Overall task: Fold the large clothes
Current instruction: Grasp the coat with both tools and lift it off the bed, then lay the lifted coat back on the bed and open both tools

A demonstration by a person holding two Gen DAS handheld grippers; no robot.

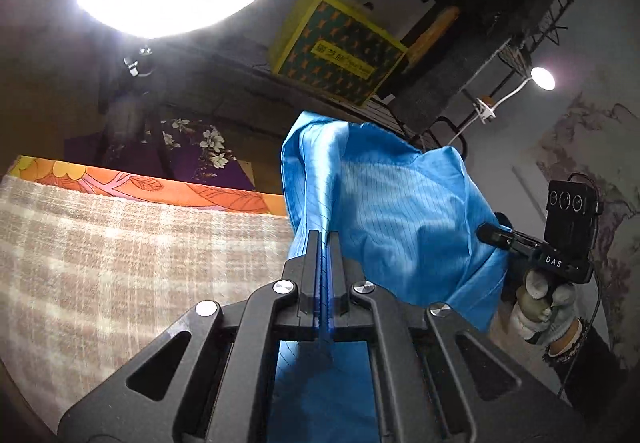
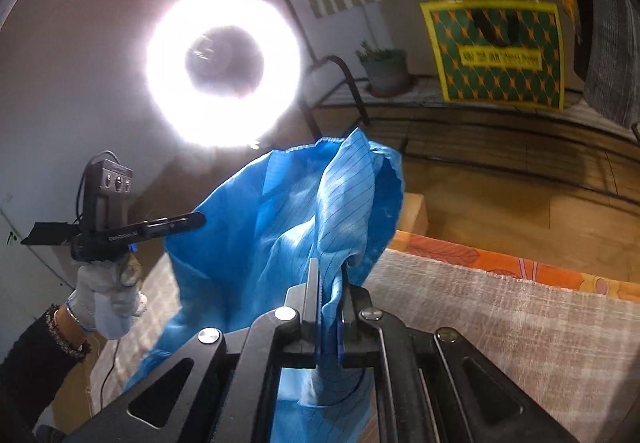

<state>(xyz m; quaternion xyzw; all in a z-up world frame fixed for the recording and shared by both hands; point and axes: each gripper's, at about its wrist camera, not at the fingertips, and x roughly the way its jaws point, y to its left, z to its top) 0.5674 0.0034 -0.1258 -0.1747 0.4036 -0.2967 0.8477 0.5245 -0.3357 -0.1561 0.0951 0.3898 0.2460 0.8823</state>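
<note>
We see a big blue garment point(image 1: 384, 211) made of thin, shiny cloth with fine dark lines running across it, and it hangs in the air in soft puffy folds between our two tools, above a fuzzy checked blanket point(image 1: 120, 263) in tan and cream squares. The left gripper point(image 1: 324, 243) is black and hard, with round silver screws, and its two flat fingers are pressed tight together with a fold of the blue cloth pinched between them. The right gripper point(image 2: 328, 275) looks the same, and its fingers are squeezed shut on another bunch of the blue cloth, which crinkles where it is pinched. From the left wrist view we can see the right gripper off to the right, held by a hand in a white knitted glove point(image 1: 544, 303). Past the far edge of the blanket lies an orange sheet point(image 1: 180, 191) with a leaf pattern. Far behind, a round ring light point(image 2: 224, 67) glows very bright, and a yellow and green box point(image 1: 340, 51) with little orange shapes sits on a wire shelf
</note>
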